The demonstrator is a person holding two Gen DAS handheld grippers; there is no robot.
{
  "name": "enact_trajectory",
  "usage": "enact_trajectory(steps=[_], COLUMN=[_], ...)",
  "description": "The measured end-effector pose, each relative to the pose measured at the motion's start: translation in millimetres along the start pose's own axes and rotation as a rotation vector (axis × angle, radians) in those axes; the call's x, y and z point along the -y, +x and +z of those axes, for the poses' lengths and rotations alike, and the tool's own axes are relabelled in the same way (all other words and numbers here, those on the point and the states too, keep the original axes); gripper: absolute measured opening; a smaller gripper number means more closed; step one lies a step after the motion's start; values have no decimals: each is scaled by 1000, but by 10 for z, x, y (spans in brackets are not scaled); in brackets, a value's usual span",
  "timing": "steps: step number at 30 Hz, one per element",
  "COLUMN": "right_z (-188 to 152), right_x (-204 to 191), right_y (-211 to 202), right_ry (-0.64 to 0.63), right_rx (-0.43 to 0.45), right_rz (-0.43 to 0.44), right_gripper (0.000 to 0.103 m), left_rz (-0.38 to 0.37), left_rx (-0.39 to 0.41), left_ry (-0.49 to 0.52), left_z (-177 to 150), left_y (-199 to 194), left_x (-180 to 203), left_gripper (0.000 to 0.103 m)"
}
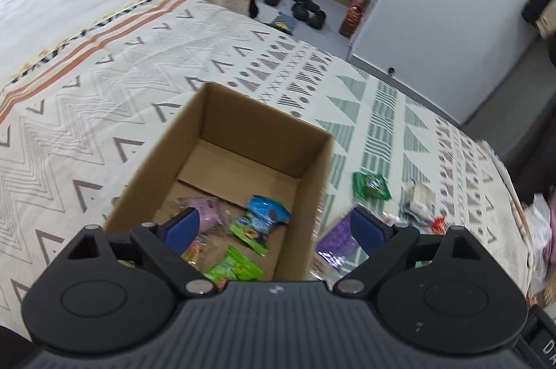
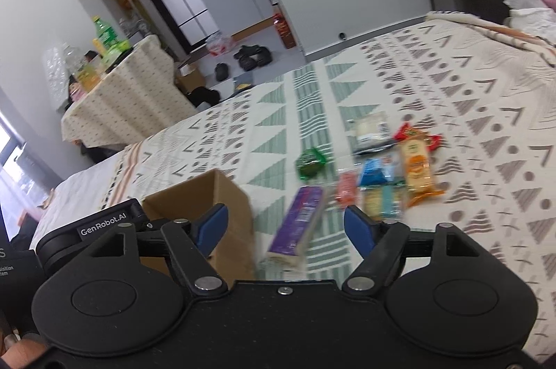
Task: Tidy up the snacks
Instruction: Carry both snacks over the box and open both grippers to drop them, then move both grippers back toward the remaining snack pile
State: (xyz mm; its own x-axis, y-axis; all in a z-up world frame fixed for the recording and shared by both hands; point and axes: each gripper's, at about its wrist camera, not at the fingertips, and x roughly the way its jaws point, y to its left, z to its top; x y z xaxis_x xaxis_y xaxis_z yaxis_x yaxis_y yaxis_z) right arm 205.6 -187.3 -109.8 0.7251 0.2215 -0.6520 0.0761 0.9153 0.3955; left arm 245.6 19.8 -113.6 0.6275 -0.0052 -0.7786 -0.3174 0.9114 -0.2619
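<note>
Here our left gripper (image 1: 276,228) hangs with its jaws spread wide and empty over the cardboard box (image 1: 314,167), whose floor holds a pink packet (image 1: 205,210), a blue pouch (image 1: 266,212) and two green packets (image 1: 232,268). Our right gripper (image 2: 285,224) also has its jaws wide apart, gripping nothing, above a purple packet (image 2: 299,223) lying on the bed (image 2: 469,97) just beside the box (image 2: 229,195). Farther out on the patterned cover we see a green packet (image 2: 310,162), an orange one (image 2: 417,170), a blue one (image 2: 373,172) and a pale one (image 2: 370,125), close together.
</note>
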Motion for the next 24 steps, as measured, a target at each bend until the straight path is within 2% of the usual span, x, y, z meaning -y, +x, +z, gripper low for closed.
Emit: enact_trajectory(steps=[10, 24], right_z=[28, -27], right_x=[466, 1052], right_y=[-250, -313], right_ry=[23, 41], right_rx=[43, 38], right_rz=[-58, -78], right_gripper=[82, 86], left_rz=[-81, -128], left_rx=[18, 9], left_ry=[152, 243], left_z=[-223, -462], left_y=[-61, 0], left_x=[427, 746], left_gripper=[93, 93])
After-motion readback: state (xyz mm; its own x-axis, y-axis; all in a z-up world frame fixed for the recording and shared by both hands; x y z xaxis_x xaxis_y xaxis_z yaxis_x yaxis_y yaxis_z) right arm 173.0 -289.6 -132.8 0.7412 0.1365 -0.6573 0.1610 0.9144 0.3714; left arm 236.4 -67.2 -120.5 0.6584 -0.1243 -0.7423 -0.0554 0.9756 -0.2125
